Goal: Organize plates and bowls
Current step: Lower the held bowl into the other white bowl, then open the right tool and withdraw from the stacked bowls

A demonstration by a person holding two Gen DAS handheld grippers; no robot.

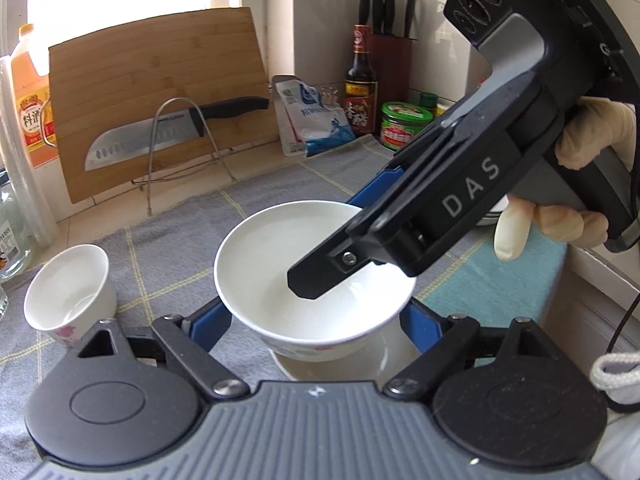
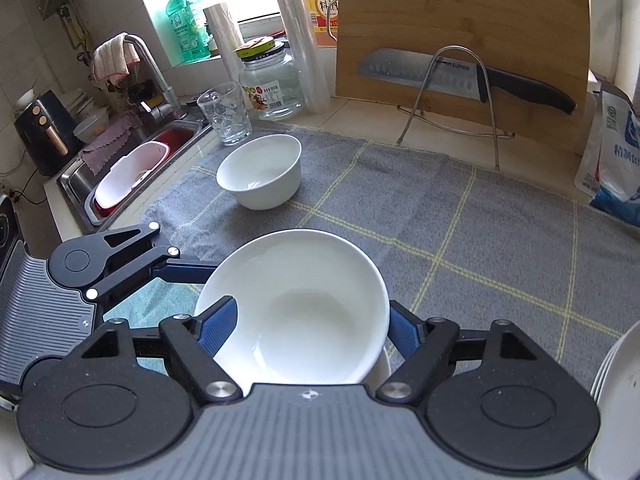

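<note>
White capitals "DAS" run along the black body of the right gripper (image 1: 472, 188). "SUPOR" is printed on the steel blade of the black-handled kitchen knife (image 2: 452, 76) resting against the bamboo cutting board. The orange plastic jug (image 1: 34, 96) carries a label with the characters "料酒". The dark glass bottle with a red cap (image 1: 361, 84) bears "香醋" on its label.

Bowl (image 2: 296, 312): plain white. Far-left bowl (image 2: 260, 172): white. Cloth (image 2: 460, 232) on tabletop: grey, yellow grid lines. Cutting board (image 2: 460, 12): light brown wood. Tong pads (image 2: 218, 328): blue.
</note>
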